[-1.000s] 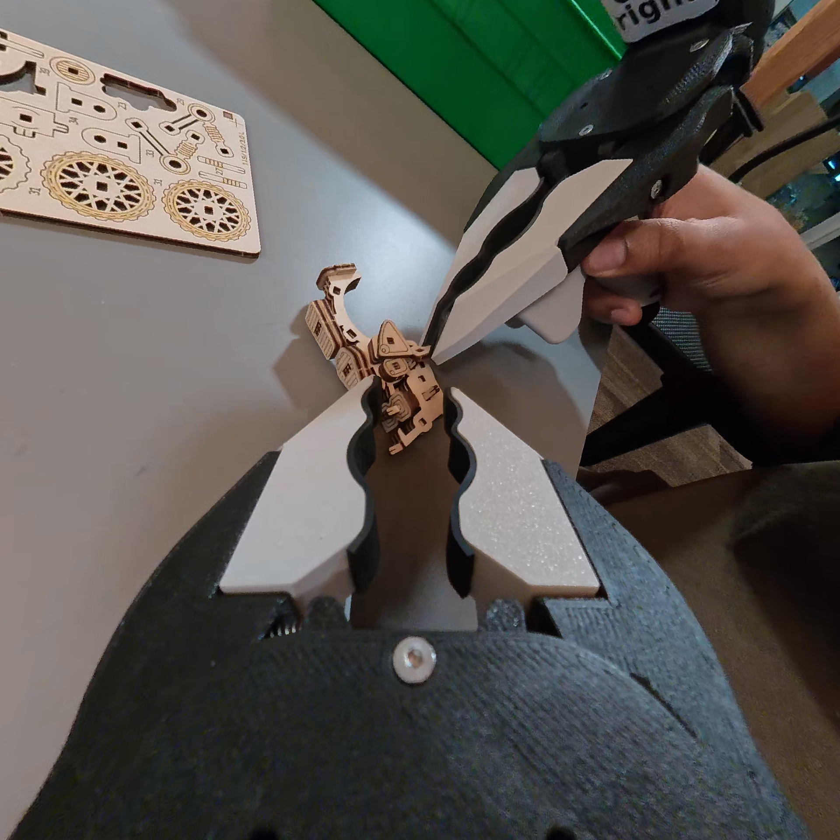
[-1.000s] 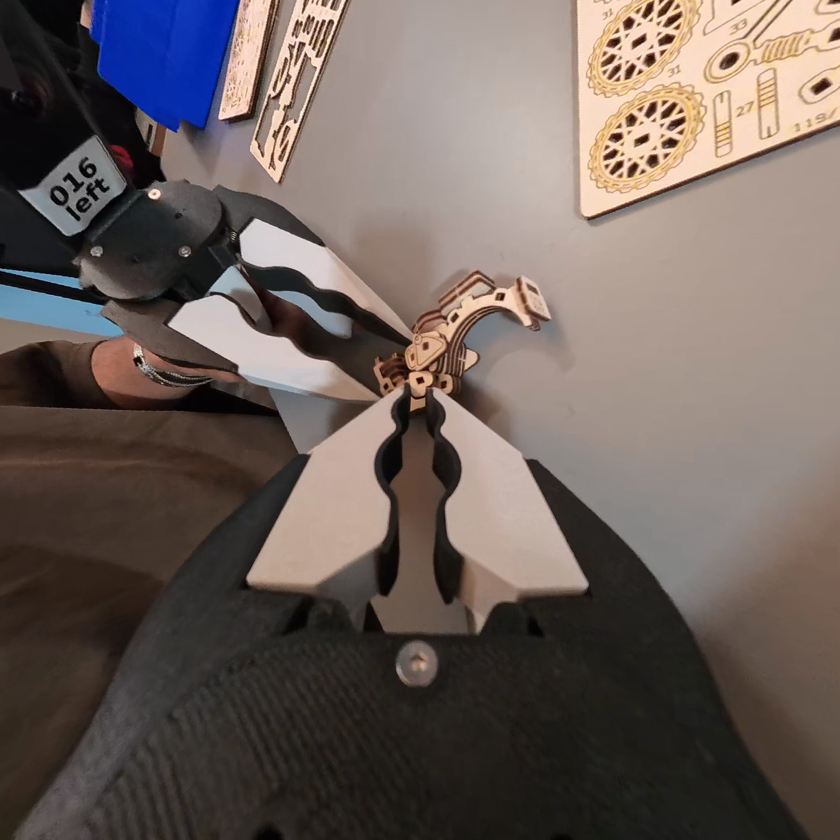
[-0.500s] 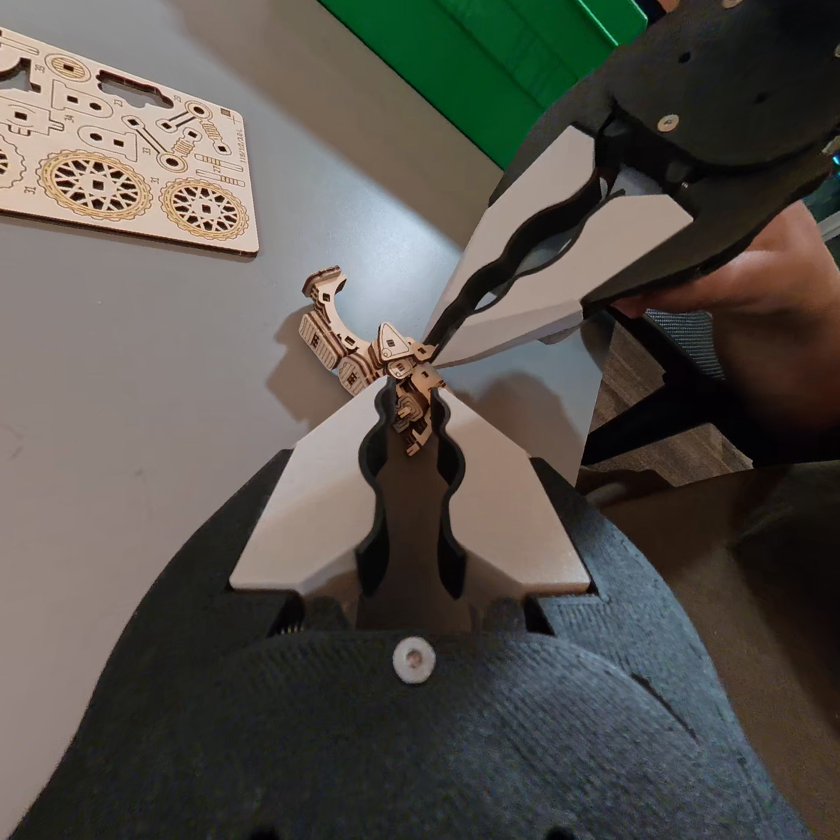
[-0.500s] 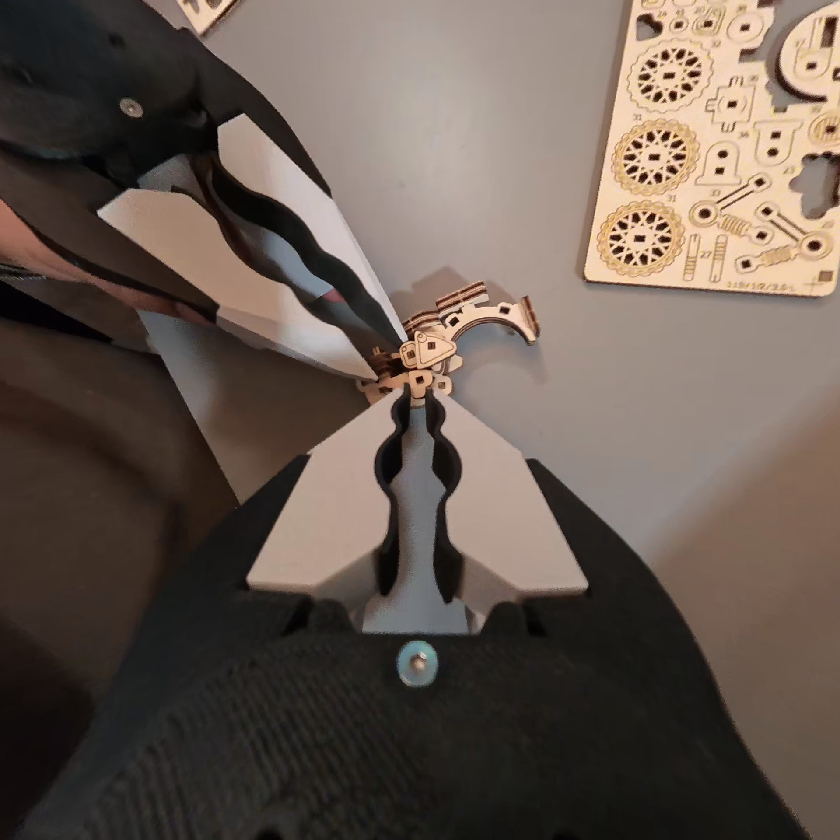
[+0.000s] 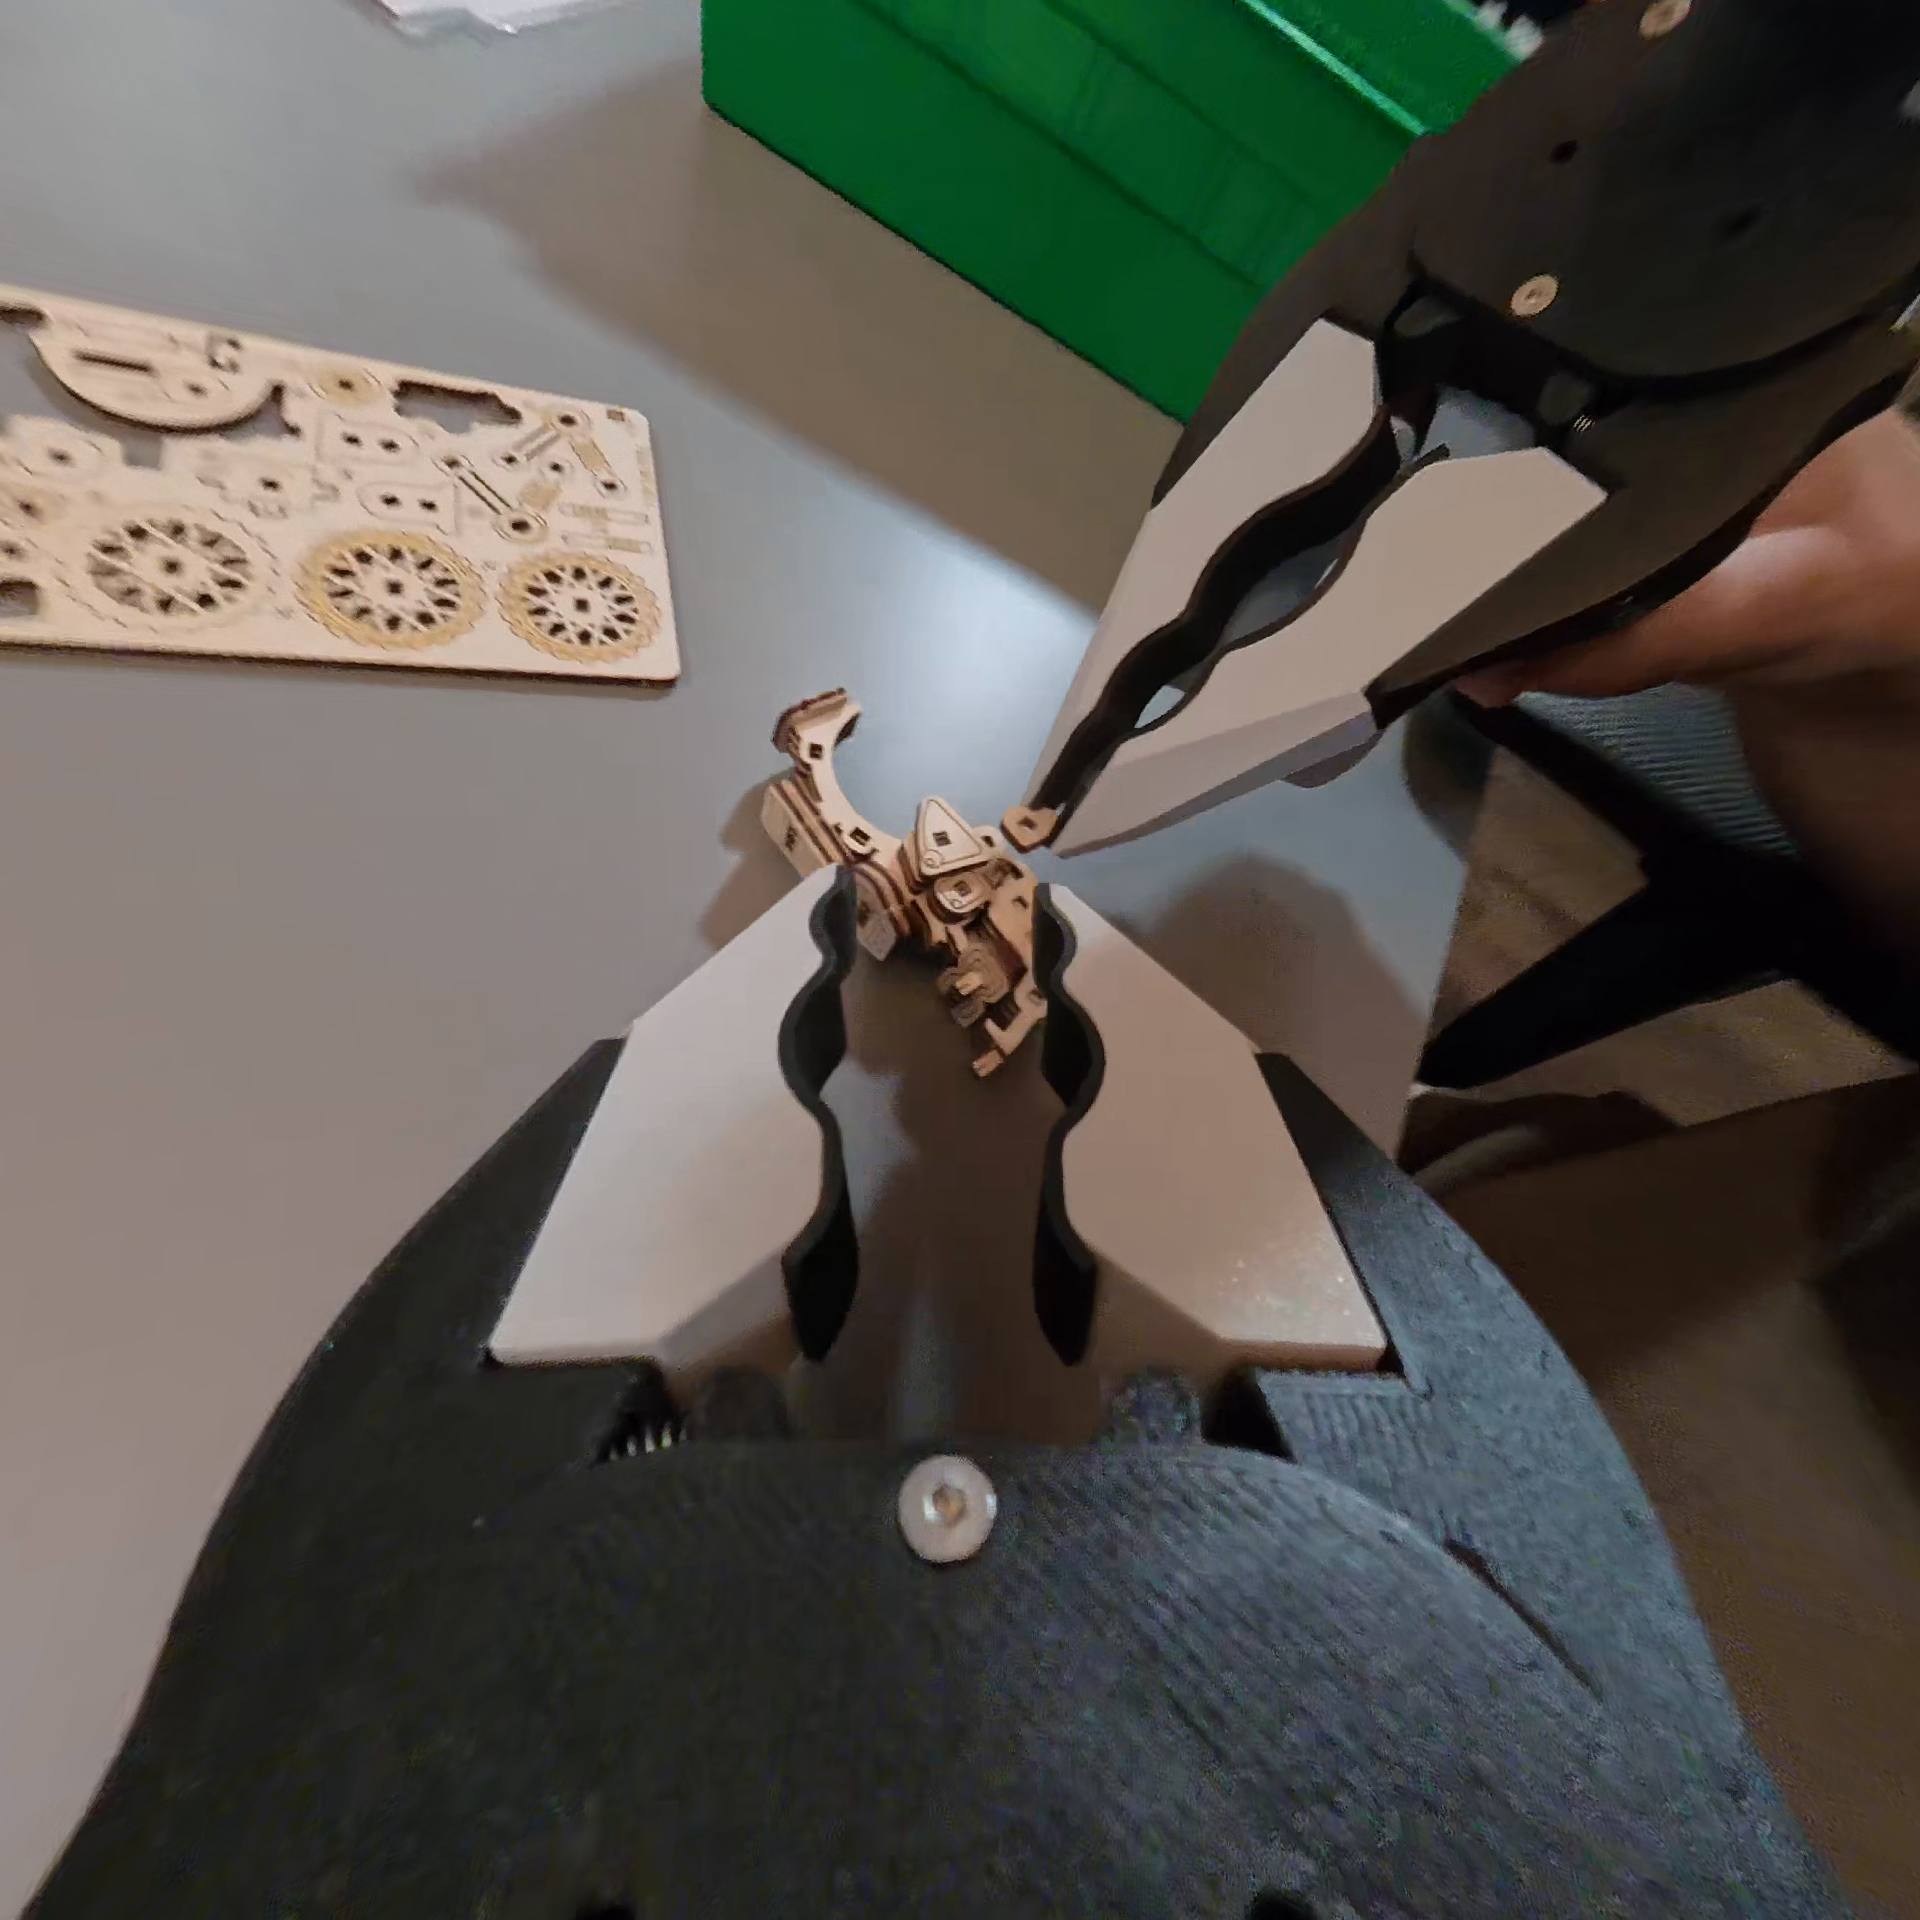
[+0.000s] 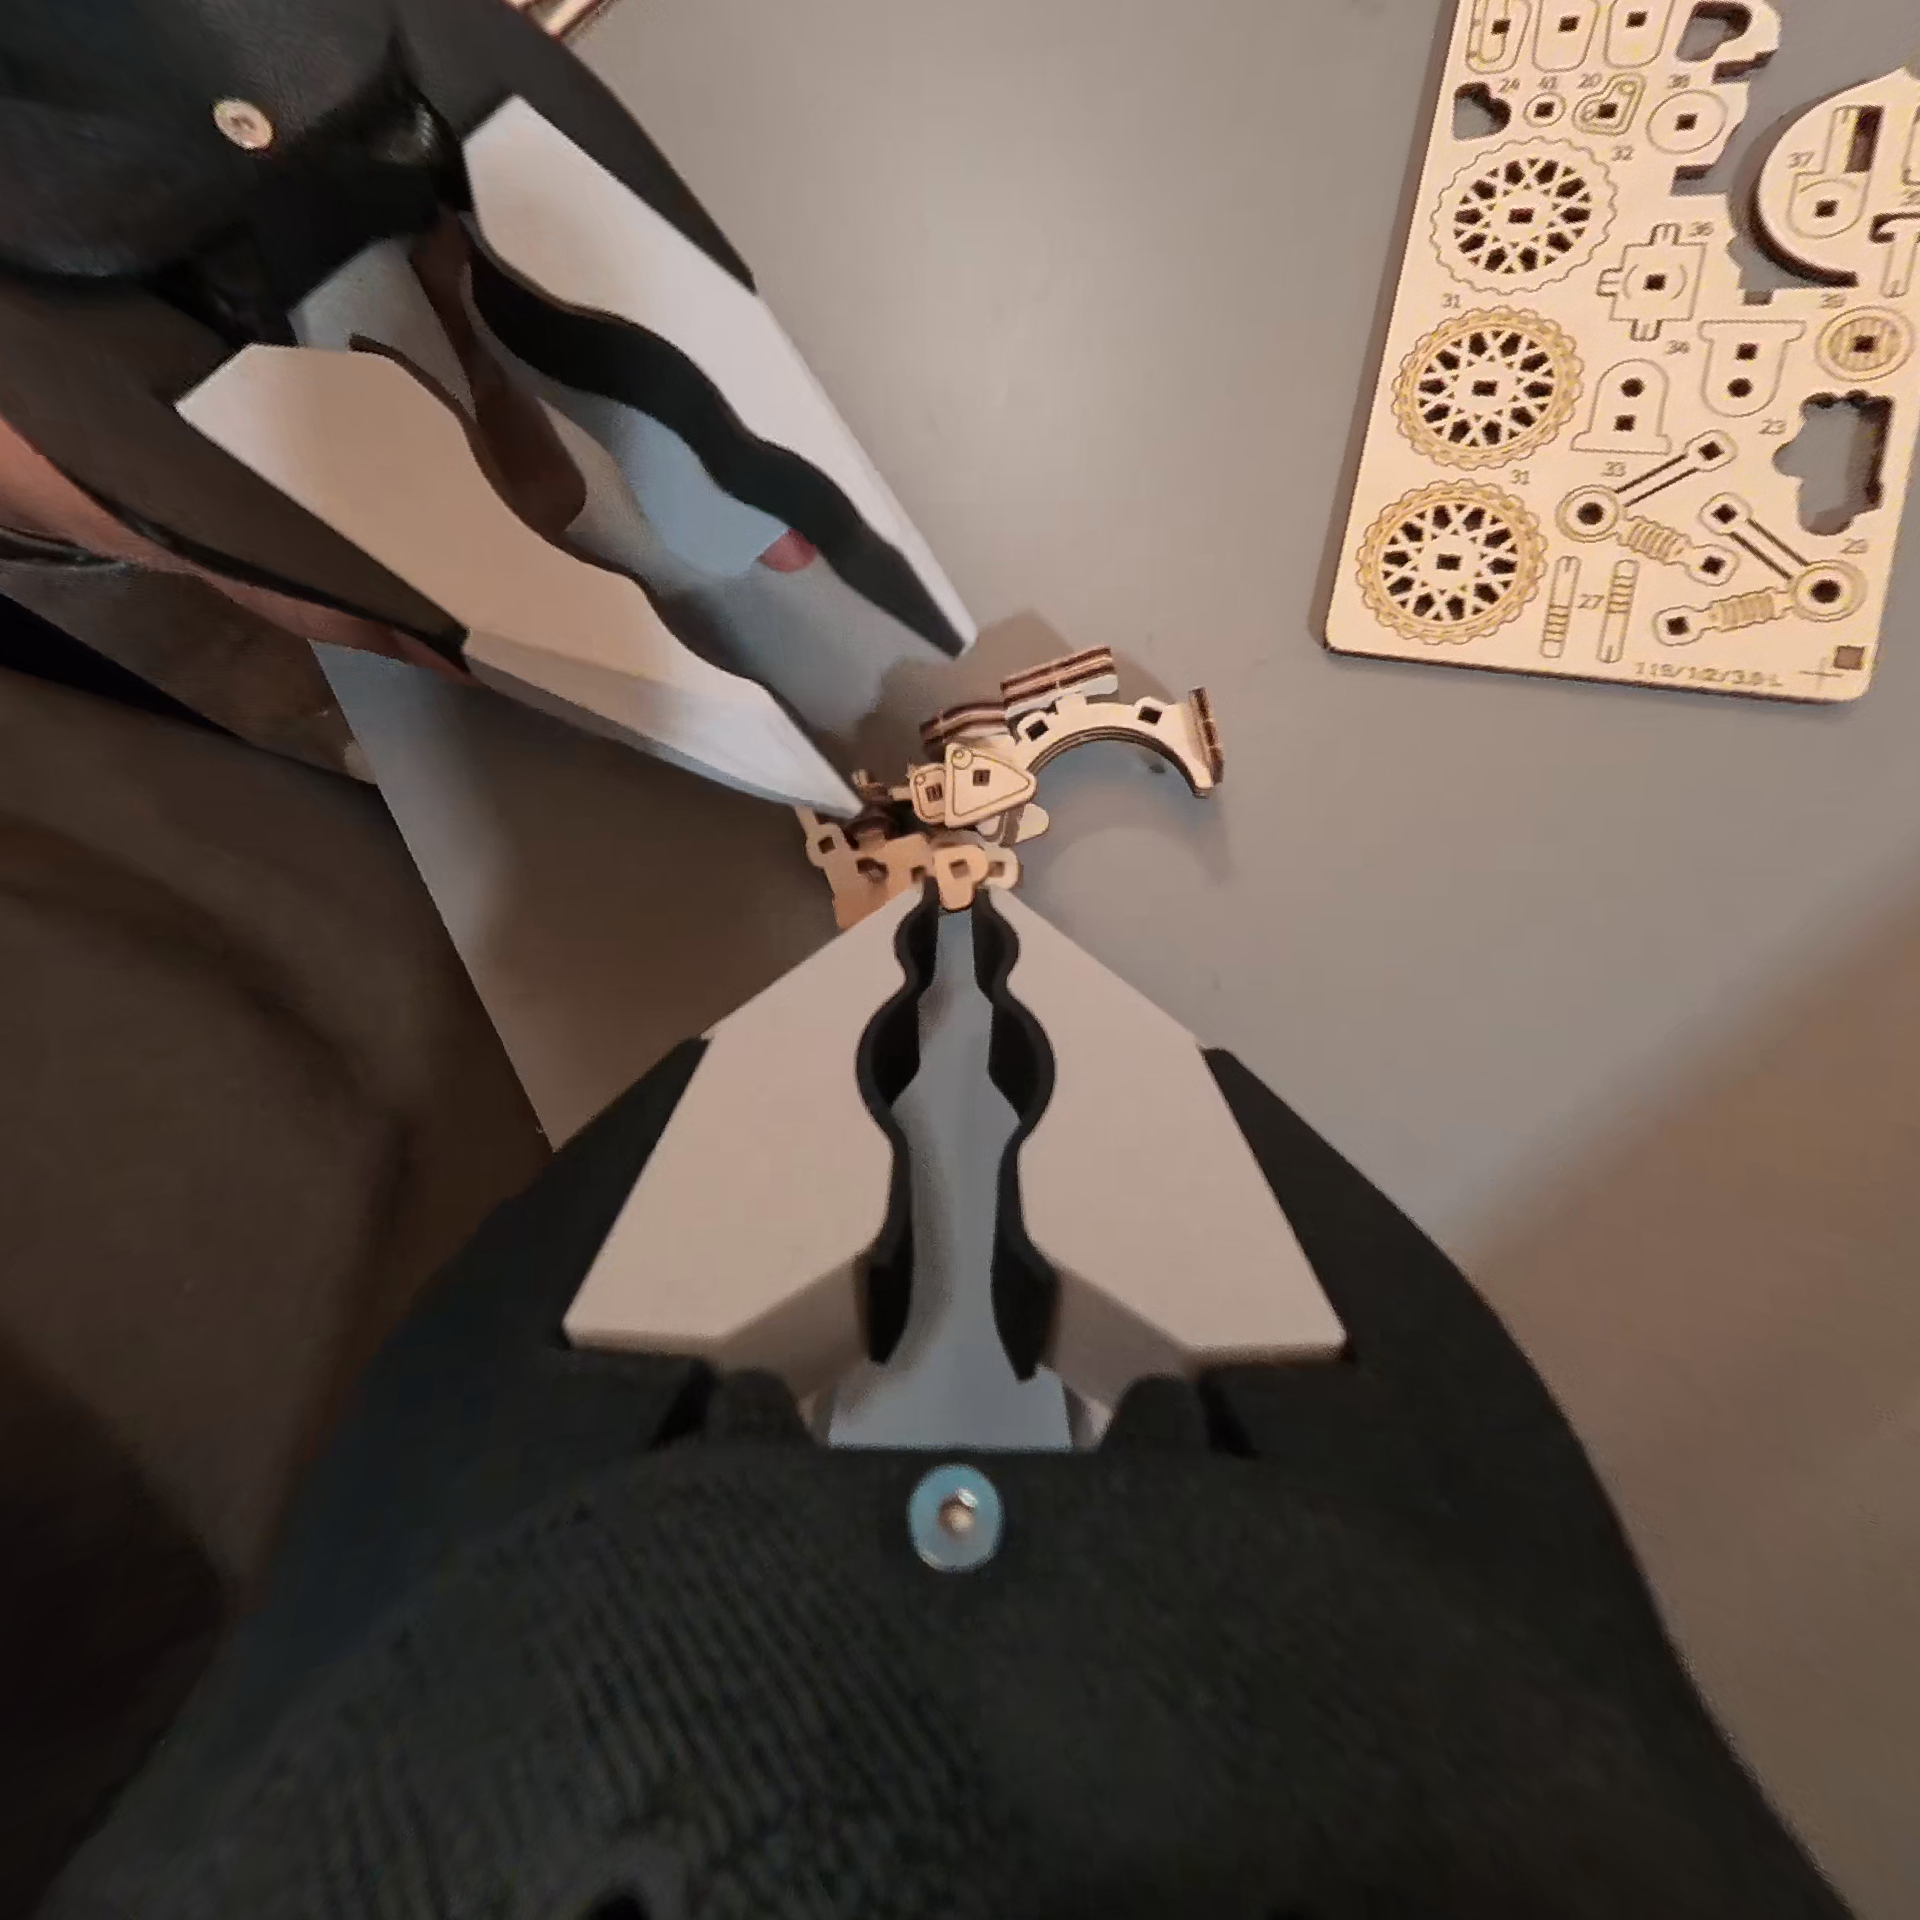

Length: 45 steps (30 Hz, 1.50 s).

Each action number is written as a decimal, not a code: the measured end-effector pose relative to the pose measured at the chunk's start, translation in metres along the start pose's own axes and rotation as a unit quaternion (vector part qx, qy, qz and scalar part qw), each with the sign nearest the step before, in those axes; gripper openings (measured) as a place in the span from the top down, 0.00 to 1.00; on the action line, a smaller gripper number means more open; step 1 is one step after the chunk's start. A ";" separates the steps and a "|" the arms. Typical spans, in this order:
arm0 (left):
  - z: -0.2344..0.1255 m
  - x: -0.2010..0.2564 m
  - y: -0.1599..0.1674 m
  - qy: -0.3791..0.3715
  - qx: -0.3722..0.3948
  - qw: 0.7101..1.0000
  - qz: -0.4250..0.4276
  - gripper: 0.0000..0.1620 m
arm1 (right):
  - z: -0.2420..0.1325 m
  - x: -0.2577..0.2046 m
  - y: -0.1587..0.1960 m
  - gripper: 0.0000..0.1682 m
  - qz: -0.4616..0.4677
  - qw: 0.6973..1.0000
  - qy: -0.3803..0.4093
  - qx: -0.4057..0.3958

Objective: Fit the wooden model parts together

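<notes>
- The left gripper (image 5: pixel 940 914), grey-fingered with a black body, has its fingers partly closed around the pale laser-cut wooden model sub-assembly (image 5: pixel 935 894), a cluster of small slotted pieces with a curved arm reaching forward and to the left past the fingertips.
- The right gripper (image 5: pixel 1039 826) is nearly closed, pinching a small flat wooden tab with a square hole (image 5: pixel 1029 826) at its very tips.
- In the left wrist view the small tab sits just beside the sub-assembly's upper right, with a sliver of gap; in the right wrist view it appears to touch, so whether it is seated cannot be told.
- Judged from this, several parts are already joined and this small piece is being fitted.
- Far more seems left: the flat wooden parts sheet (image 5: pixel 343 540), ahead and left of the left gripper on the grey table (image 5: pixel 312 935), holds many uncut wheels and links.
- A green box (image 5: pixel 1039 177) stands farther ahead.
</notes>
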State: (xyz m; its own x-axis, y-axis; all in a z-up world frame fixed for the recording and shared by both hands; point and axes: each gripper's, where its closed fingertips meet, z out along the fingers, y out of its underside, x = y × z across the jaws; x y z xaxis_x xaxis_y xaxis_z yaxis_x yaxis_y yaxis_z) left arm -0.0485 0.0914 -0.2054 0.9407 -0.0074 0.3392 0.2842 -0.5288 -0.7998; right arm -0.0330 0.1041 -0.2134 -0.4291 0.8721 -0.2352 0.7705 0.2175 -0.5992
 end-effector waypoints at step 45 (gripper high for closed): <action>0.011 -0.008 -0.002 0.015 -0.031 0.997 0.074 0.99 | 0.000 -0.001 -0.003 0.97 -0.069 0.997 0.003 -0.038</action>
State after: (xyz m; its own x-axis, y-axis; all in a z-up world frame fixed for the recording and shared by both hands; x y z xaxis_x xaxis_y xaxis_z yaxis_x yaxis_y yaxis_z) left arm -0.0542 0.1020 -0.2117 0.9653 -0.1146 0.2347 0.1294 -0.5707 -0.8109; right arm -0.0355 0.1027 -0.2114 -0.5312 0.8339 -0.1498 0.7378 0.3684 -0.5657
